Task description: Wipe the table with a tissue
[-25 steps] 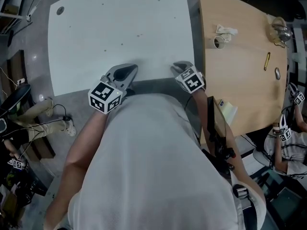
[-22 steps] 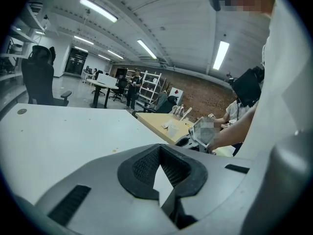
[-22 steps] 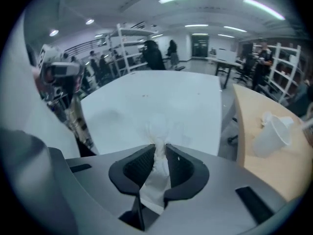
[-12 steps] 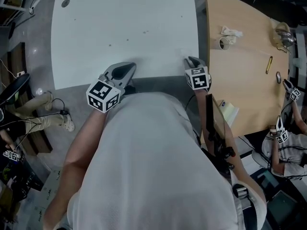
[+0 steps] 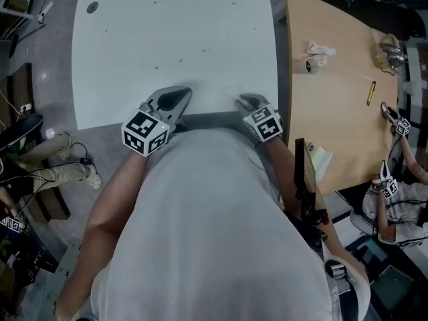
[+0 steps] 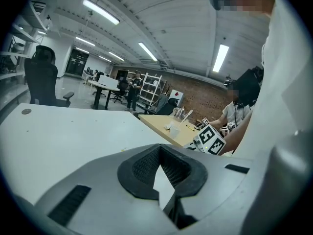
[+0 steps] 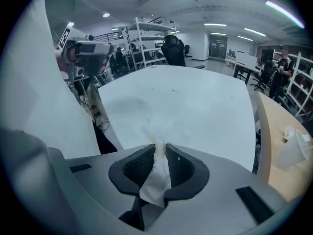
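A white bench (image 5: 174, 32) fills the upper middle of the head view, its top bare but for a few small dark specks and a round hole (image 5: 91, 7) near the far left corner. A wood bench (image 5: 334, 112) stands just beside it on the right, with a narrow gap between the two. The person (image 5: 214, 233) stands at the near edge of the white bench, a gripper in each hand.

The left gripper (image 5: 179, 96) reaches over the near edge of the white bench. In the left gripper view its jaws (image 6: 159, 148) are clenched tip to tip with nothing between them.

The right gripper (image 5: 244, 101) is near the same edge, further right and pointing steeply down. Its jaws are clamped on the tissue (image 7: 156, 173). The white sheet runs up between the pads (image 7: 139, 163), and its loose end flares out past the tips over the white bench. That end is blurred, so I cannot tell whether it touches the surface.

On the wood bench, well apart from both grippers, lie a crumpled wad (image 5: 321, 47), a small cup (image 5: 309, 64) just beside it, a glass object (image 5: 391, 49), a yellow pen (image 5: 370, 92) and a yellow pad (image 5: 319, 158) at the near edge.
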Demonstrator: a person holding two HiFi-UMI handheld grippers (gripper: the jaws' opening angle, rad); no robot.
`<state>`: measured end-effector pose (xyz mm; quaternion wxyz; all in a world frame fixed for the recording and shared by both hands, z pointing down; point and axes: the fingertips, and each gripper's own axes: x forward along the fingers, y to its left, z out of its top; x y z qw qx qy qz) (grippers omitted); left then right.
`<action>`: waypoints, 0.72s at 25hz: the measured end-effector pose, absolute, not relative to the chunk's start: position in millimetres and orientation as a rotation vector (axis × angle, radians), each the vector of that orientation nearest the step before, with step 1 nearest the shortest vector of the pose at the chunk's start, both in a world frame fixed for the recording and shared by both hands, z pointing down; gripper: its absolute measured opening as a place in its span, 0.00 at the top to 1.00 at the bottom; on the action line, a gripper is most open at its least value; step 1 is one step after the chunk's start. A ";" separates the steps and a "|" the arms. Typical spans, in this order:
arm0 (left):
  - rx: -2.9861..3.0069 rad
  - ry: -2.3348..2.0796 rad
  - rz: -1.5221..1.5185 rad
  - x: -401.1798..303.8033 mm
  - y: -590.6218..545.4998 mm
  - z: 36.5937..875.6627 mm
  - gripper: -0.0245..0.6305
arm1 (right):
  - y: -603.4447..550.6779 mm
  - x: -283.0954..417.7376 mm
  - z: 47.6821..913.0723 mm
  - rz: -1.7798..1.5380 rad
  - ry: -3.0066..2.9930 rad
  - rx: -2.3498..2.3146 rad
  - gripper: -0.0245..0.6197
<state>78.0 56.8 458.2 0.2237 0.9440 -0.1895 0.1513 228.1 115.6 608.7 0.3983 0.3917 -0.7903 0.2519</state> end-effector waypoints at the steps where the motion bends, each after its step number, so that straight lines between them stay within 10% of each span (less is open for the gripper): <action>1: 2.607 -0.527 0.414 76.7 55.8 457.9 0.95 | 109.1 230.5 606.0 0.641 -2.010 1.014 0.84; 18: 2.624 -0.516 0.379 9.2 42.3 453.9 0.96 | 52.9 203.0 585.0 0.633 -2.009 1.139 0.84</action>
